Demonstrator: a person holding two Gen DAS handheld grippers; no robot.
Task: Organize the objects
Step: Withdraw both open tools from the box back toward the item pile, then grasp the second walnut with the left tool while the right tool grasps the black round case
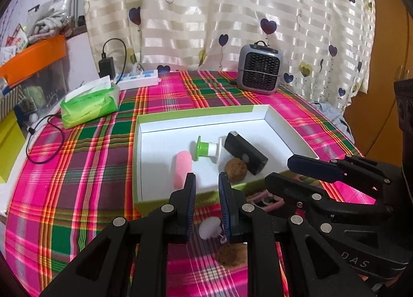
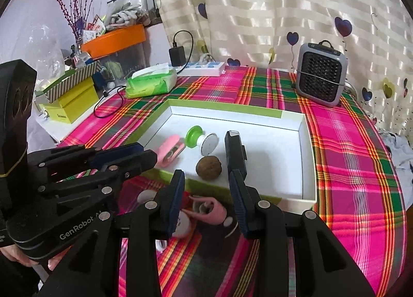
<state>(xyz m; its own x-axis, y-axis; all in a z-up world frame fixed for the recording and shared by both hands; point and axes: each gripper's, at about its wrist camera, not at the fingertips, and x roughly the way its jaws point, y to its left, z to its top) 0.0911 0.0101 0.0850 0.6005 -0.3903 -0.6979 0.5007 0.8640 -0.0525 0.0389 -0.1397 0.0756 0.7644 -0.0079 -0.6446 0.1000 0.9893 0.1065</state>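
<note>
A white tray with green sides [image 1: 149, 126] [image 2: 307, 157] holds a pink case [image 1: 182, 168] [image 2: 170, 150], a green and white spool [image 1: 204, 147] [image 2: 200, 139], a black device [image 1: 245, 152] [image 2: 235, 150] and a brown walnut [image 1: 235, 169] [image 2: 208, 167]. My left gripper [image 1: 206, 188] [image 2: 144, 153] is open over the tray's near edge, empty. Below it on the cloth lie a white fluffy ball [image 1: 210, 227] and a second walnut [image 1: 232, 254]. My right gripper [image 2: 207, 193] [image 1: 278, 170] is open above a pink clip [image 2: 209, 210] in front of the tray.
A green tissue pack [image 1: 90, 103] [image 2: 152, 82], a white power strip [image 1: 136, 79] [image 2: 204, 67] and a grey fan heater [image 1: 259, 70] [image 2: 321, 77] stand at the back of the plaid cloth. Boxes [image 2: 69, 103] crowd the left. A curtain hangs behind.
</note>
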